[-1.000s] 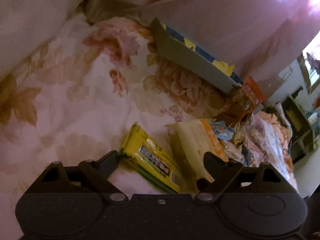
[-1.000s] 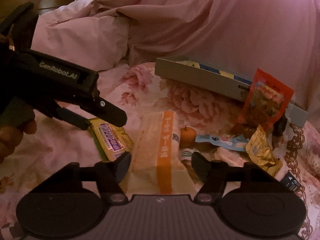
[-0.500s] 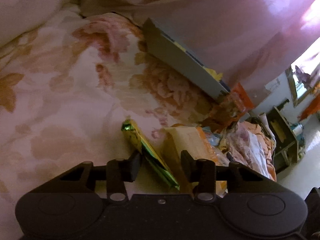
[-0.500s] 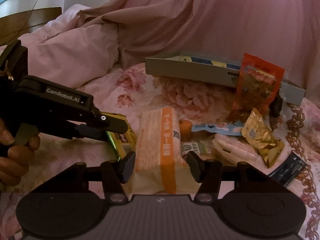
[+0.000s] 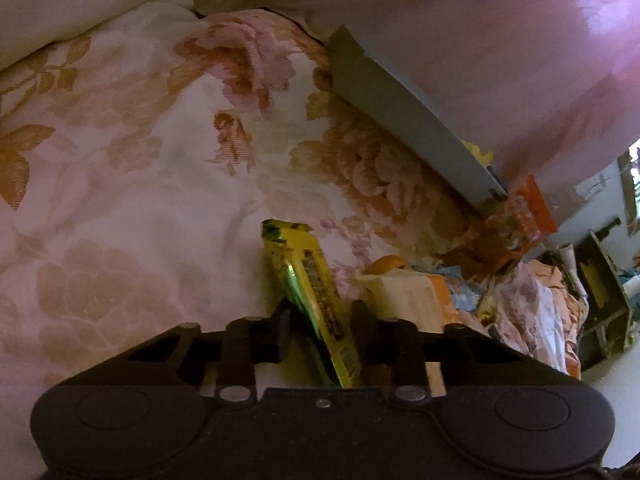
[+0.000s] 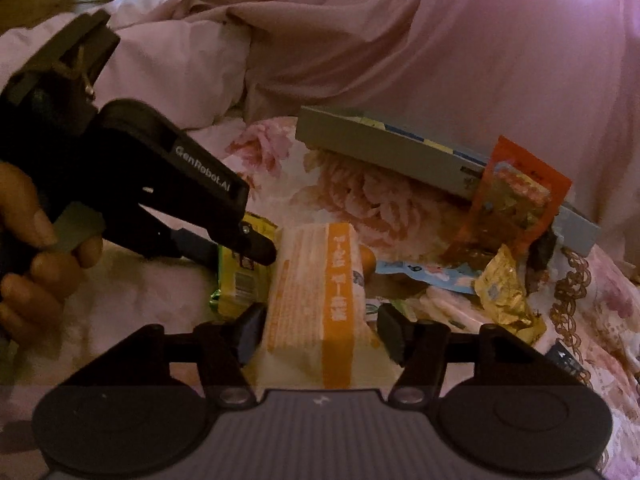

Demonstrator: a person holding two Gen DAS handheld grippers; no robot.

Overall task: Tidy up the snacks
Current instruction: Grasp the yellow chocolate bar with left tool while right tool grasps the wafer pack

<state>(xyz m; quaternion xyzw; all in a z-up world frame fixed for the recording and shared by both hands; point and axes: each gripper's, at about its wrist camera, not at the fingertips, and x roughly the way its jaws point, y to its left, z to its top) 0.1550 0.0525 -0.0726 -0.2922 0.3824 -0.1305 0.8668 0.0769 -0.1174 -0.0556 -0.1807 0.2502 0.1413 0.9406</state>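
Observation:
My left gripper (image 5: 322, 320) is shut on a yellow snack bar (image 5: 308, 276), which is tipped up on its edge above the floral bedspread; the bar also shows in the right wrist view (image 6: 240, 280) under the left gripper (image 6: 256, 246). My right gripper (image 6: 320, 330) is closed against the sides of a cream and orange snack pack (image 6: 320, 304); the pack also shows in the left wrist view (image 5: 408, 296). A grey shallow box (image 6: 384, 152) lies at the back, also in the left wrist view (image 5: 408, 120).
An orange-red pouch (image 6: 516, 204) leans on the box. A small orange fruit (image 6: 366, 258), a light blue wrapper (image 6: 424, 274), a gold wrapper (image 6: 504, 288) and a dark packet (image 6: 568, 362) lie to the right. Pink bedding (image 6: 440, 40) rises behind.
My left gripper closed on the yellow bar and tipped it up on edge. My right gripper narrowed onto the cream and orange pack.

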